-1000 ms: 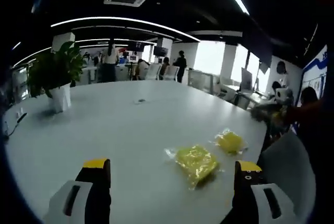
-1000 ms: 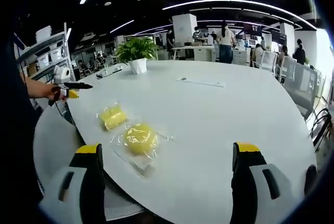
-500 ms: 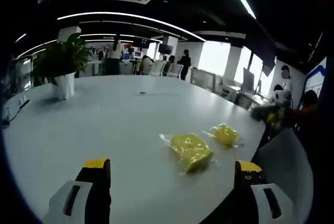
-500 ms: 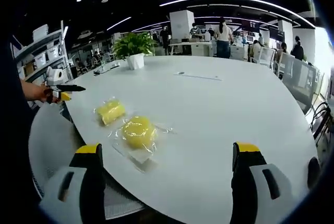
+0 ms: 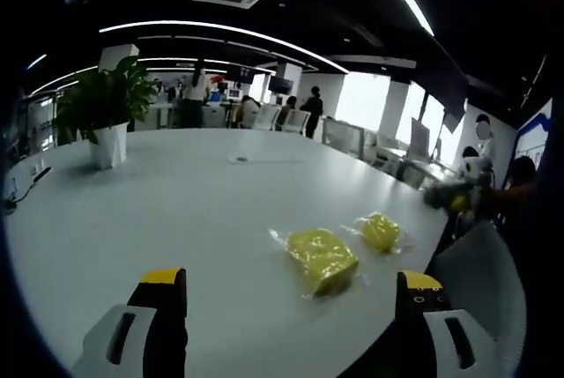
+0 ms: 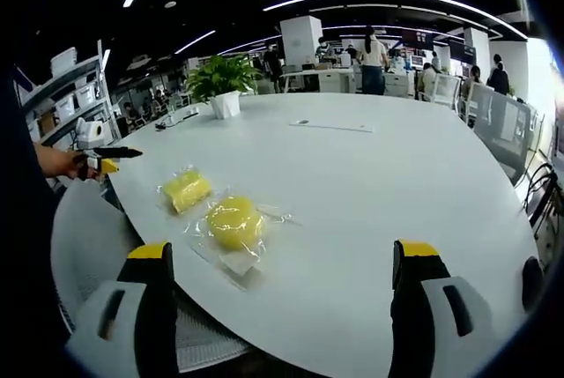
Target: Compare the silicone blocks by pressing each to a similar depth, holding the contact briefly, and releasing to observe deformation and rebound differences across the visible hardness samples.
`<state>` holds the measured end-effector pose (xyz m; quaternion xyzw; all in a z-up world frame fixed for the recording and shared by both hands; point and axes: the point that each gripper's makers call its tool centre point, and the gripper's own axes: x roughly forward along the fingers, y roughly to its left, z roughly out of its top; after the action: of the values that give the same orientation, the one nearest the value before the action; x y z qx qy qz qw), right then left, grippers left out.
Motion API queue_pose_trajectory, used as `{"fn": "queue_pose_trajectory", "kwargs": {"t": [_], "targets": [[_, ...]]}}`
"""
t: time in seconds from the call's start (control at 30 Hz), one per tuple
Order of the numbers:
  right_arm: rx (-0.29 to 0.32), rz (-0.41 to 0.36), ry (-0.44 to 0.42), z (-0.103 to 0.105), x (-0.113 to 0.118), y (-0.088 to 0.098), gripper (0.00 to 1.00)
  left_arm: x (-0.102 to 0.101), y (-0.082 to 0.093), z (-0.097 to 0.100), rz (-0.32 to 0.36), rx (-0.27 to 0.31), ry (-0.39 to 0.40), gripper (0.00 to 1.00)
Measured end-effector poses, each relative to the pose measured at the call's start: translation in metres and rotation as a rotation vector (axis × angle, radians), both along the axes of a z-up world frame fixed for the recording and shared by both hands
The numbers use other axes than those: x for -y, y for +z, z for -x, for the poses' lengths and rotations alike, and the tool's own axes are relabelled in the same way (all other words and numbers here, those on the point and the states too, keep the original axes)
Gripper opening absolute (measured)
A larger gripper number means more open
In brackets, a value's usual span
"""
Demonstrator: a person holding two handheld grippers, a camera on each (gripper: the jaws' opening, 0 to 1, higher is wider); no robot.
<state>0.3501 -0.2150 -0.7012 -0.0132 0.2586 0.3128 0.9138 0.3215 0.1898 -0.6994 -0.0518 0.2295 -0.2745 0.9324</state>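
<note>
near the table [image 6: 379, 184] edge (broad bare top beyond) lie two bagged yellow blocks [image 6: 231, 221].

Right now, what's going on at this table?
A person holds a gripper in each hand above a white table. Two yellow silicone blocks, each in a clear wrapper, lie side by side near the table's edge. Both grippers are open and clear of the blocks: the right gripper and the left gripper touch neither, so no pressing is under way. A potted plant stands across the table.

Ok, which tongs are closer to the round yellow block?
Right: right tongs sit just short of the round yellow block; left tongs hang off the table, beyond the squarer block.
</note>
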Motion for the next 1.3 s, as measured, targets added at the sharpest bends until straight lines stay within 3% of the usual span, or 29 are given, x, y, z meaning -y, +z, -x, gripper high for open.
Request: {"fn": "queue_pose_trajectory", "kwargs": {"t": [0.1,0.2,0.47,0.6,0.67,0.77,0.87,1.0,1.3], "targets": [[0.000,0.004,0.006,-0.001,0.000,0.000,0.97,0.006,0.001,0.000,0.091,-0.036,0.027,1.00],[0.003,-0.003,0.002,-0.003,0.001,0.001,0.97,0.008,-0.002,0.000,0.086,-0.039,0.031,1.00],[-0.003,-0.003,0.014,0.000,-0.001,0.000,0.97,0.024,0.008,-0.004,0.112,-0.042,0.002,1.00],[-0.001,-0.005,0.007,-0.002,0.002,0.001,0.97,0.045,0.020,-0.009,0.247,-0.124,-0.005,1.00],[-0.001,-0.008,0.004,-0.003,0.003,0.001,0.97,0.053,0.033,-0.017,0.308,-0.097,-0.004,1.00],[0.002,-0.007,0.006,-0.003,0.003,0.002,0.97,0.064,0.043,-0.025,0.334,-0.091,-0.011,1.00],[-0.005,-0.010,0.003,-0.002,0.004,0.000,0.97,0.079,0.050,-0.035,0.443,-0.130,0.010,1.00],[0.000,-0.020,-0.006,-0.002,0.005,0.002,0.97,0.093,0.059,-0.047,0.519,-0.136,0.033,1.00],[-0.011,-0.033,-0.029,0.003,0.011,-0.005,0.97,0.130,0.060,-0.063,0.555,-0.172,-0.037,1.00]]}}
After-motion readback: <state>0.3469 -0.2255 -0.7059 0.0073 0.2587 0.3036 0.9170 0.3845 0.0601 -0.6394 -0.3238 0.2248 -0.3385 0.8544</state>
